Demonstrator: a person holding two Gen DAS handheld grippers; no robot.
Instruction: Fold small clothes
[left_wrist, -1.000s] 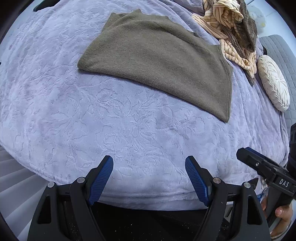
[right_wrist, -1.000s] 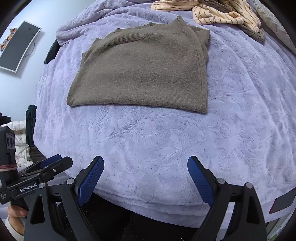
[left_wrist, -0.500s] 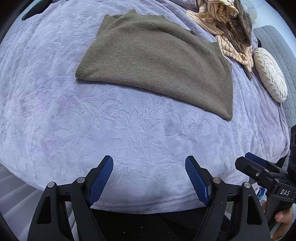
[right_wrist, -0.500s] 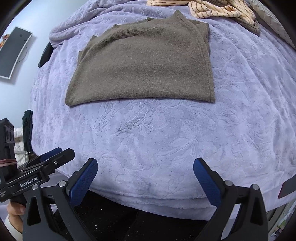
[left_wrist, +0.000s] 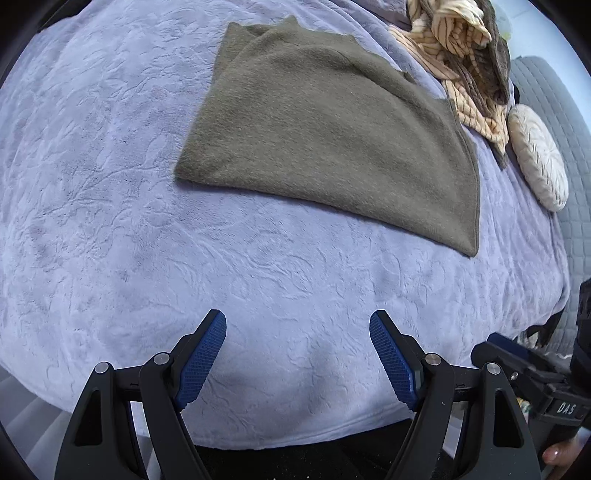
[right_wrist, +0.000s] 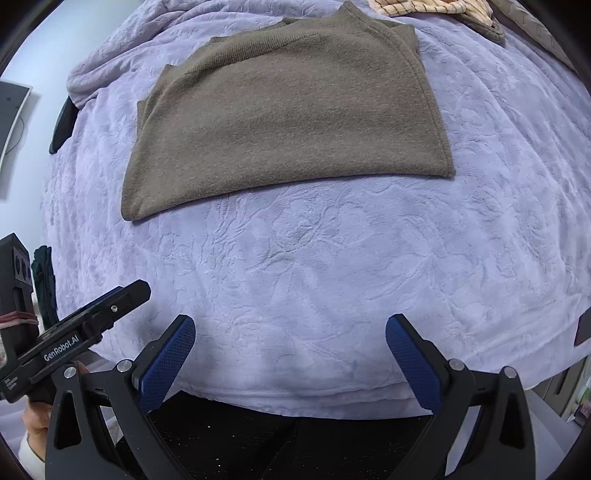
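Note:
An olive-brown knit garment (left_wrist: 332, 140) lies folded flat on the lavender blanket (left_wrist: 184, 258); it also shows in the right wrist view (right_wrist: 288, 114). My left gripper (left_wrist: 297, 325) is open and empty, near the bed's front edge, well short of the garment. My right gripper (right_wrist: 290, 328) is open and empty too, also near the front edge. Each gripper shows at the edge of the other's view: the right gripper (left_wrist: 524, 373) at lower right, the left gripper (right_wrist: 92, 321) at lower left.
A heap of cream striped and brown clothes (left_wrist: 458, 55) lies at the back right, beyond the garment. A round white cushion (left_wrist: 537, 158) sits at the right by a grey quilted surface (left_wrist: 554, 96). A monitor (right_wrist: 9, 122) hangs on the left wall.
Both grippers have moved forward over the bed toward the garment, which now looks larger. The jaws have stayed open and empty; the garment has not moved.

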